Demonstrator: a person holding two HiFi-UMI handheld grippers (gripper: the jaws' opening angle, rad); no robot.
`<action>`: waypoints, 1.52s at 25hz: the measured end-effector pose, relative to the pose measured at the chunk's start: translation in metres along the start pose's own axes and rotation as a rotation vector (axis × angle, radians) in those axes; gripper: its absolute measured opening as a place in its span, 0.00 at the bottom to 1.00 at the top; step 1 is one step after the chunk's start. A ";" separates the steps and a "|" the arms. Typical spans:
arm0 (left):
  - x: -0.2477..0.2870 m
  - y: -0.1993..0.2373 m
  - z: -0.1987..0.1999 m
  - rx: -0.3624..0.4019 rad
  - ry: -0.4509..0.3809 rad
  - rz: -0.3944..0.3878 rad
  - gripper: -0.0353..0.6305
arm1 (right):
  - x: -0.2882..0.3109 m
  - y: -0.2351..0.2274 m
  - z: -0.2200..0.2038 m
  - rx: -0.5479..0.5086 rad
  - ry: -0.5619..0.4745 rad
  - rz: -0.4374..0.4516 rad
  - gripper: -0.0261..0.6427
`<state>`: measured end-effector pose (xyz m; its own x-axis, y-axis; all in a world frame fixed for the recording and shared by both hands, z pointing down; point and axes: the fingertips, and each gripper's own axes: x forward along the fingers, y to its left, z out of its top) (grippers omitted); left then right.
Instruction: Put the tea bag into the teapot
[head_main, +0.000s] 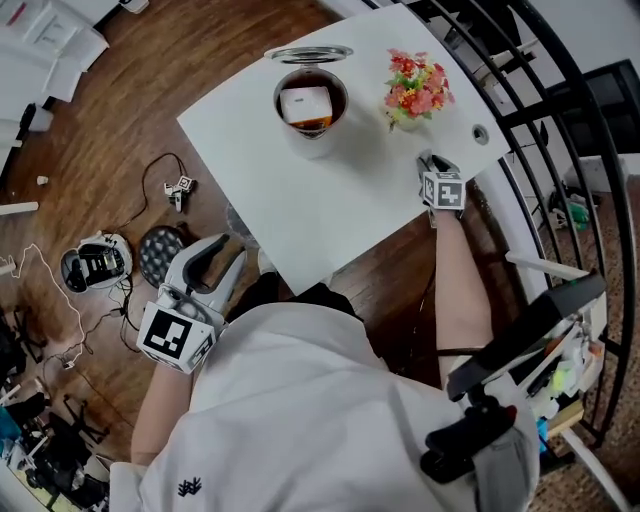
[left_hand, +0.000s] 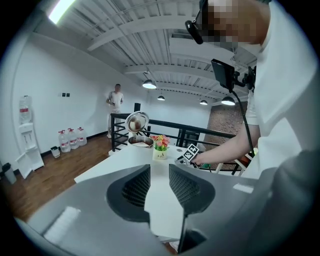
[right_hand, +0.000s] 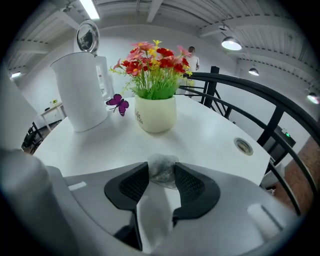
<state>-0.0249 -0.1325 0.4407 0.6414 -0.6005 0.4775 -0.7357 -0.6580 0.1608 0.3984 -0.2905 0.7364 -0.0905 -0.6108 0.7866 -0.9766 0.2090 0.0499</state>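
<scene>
Right hand-held gripper (right_hand: 161, 172): jaws drawn in on a small grey mesh tea bag (right_hand: 161, 164), pads pressing it from both sides. It is low over the white counter (right_hand: 210, 140), near the flower pot (right_hand: 155, 114), on the pot's side towards the person. Tea bag: in that grip, close above or on the counter (which cannot be told), short of the pot and well apart from the teapot. Left hand-held gripper (left_hand: 159, 172): jaws apart, nothing between them. It is held off the counter's edge over the wooden floor (head_main: 120, 130), well apart from the pot, taking no part. Flower pot: cream, upright, with red, pink and yellow flowers and a purple butterfly at its side. Teapot (right_hand: 82, 90): white, upright, just beside the pot on its far left as the person sees it. Its lid (right_hand: 87, 36) is raised and its mouth is open. From above, the inside shows amber-brown with a pale square item (head_main: 305, 103), which cannot be identified. Task status, as judged: the bag is grasped and the teapot is already open to receive it. Left to do: lift the bag, carry it past the pot to the open mouth, and release it inside.
</scene>
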 end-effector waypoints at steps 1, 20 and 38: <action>-0.001 0.001 0.000 -0.001 0.002 0.004 0.21 | 0.000 0.000 0.000 -0.002 -0.001 -0.006 0.26; 0.005 0.007 0.006 0.034 -0.073 -0.084 0.21 | -0.080 0.043 0.046 -0.058 -0.094 0.020 0.16; -0.016 0.017 0.006 0.061 -0.172 -0.170 0.21 | -0.197 0.193 0.200 -0.281 -0.288 0.217 0.16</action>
<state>-0.0461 -0.1369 0.4306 0.7866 -0.5436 0.2929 -0.6024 -0.7797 0.1710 0.1889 -0.2824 0.4679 -0.3766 -0.7089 0.5964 -0.8421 0.5303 0.0986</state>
